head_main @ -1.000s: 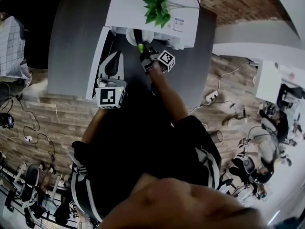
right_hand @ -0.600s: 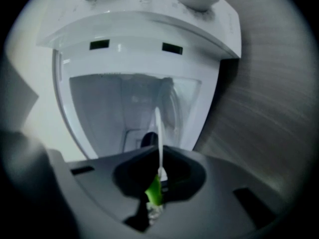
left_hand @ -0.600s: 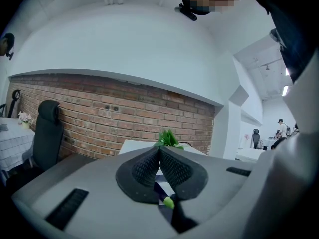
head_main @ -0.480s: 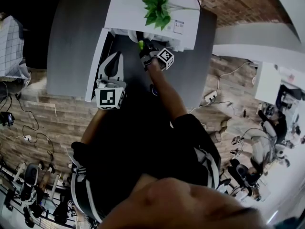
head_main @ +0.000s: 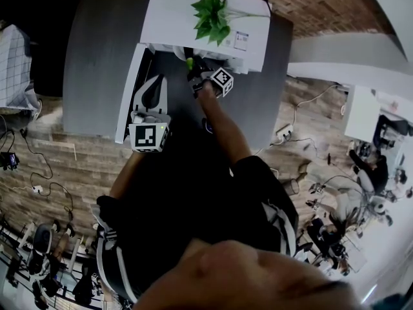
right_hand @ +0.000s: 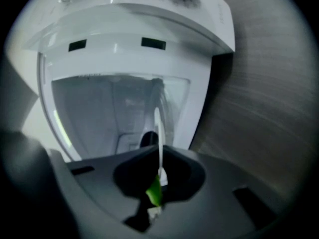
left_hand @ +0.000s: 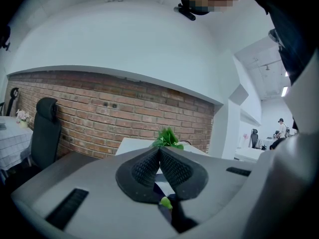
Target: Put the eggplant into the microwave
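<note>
White microwave [head_main: 171, 15] stood open at frame top, head view. Right gripper [head_main: 192, 72] was clenched on the eggplant [head_main: 189, 62] by its green stem, at the cavity mouth. Left gripper [head_main: 152, 82] was pinched together, empty, beside the door [head_main: 128, 86].

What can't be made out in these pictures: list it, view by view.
- Eggplant, right gripper view: only its green stem shows. The dark body merges with the right gripper, which is shut on it.
- Microwave interior, head view: hidden under its own top.
- Label on that top, head view: too small to read.
- Microwave's opening, left gripper view: blocked by the shut left gripper. Only the plant pokes above.
</note>
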Demonstrator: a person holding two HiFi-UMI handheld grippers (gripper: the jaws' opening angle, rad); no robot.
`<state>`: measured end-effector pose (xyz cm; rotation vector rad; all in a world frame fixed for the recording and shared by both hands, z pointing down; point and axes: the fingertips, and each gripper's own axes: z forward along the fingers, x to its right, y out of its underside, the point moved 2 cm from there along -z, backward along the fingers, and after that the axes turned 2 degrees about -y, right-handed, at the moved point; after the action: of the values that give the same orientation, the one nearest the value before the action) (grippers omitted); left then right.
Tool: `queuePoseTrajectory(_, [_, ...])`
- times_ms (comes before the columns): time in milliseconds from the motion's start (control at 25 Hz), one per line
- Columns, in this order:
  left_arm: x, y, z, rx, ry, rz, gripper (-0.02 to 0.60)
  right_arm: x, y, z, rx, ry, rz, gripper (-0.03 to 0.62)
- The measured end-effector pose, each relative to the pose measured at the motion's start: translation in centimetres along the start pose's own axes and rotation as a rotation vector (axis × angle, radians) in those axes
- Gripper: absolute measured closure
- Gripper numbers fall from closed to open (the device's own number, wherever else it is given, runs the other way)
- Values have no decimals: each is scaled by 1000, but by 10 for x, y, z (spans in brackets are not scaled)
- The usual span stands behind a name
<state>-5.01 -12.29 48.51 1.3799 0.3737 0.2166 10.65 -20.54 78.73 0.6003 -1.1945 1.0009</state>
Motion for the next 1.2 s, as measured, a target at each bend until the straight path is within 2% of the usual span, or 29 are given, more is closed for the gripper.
queuePoseTrajectory(360, [-1,2,5,-19,-3,-29,546,-1,-5,10,13,7,4,553])
queuePoseTrajectory(1200, [-5,2,6,-24,2,-29,546,-1,-10,23,60,27,6,553])
